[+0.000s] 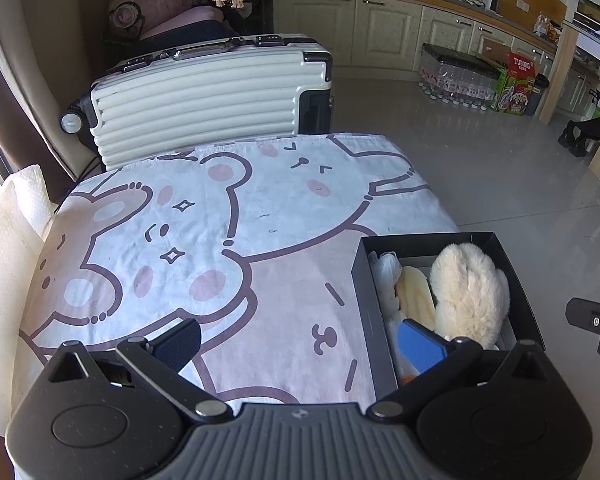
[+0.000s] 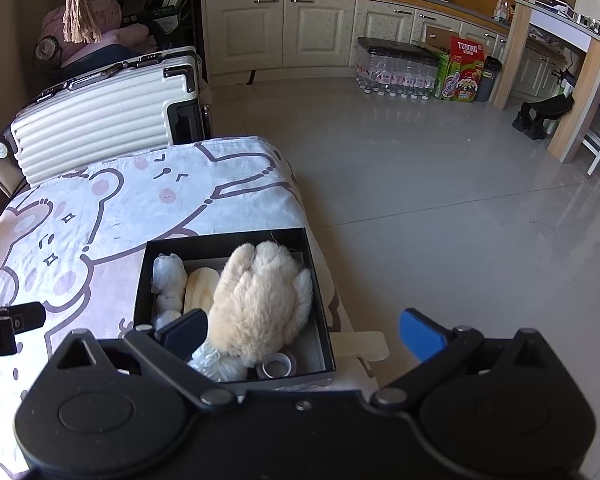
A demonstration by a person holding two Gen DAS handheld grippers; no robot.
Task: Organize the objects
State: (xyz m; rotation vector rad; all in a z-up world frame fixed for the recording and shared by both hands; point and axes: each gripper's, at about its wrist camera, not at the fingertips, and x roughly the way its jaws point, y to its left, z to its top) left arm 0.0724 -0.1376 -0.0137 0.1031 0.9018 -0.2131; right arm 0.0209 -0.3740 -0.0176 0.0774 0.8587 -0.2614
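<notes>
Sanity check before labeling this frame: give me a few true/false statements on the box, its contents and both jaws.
1. The black box sits on the cartoon-bear cloth. True.
2. The plush toy lies on the cloth beside the box. False: it is inside the box.
3. The left gripper is shut on the plush toy. False: its jaws are open and hold nothing.
4. The right gripper has its jaws open and empty. True.
5. A roll of tape lies in the box's near corner. True.
6. The white suitcase stands on the cloth. False: it is on the floor behind the covered surface.
</notes>
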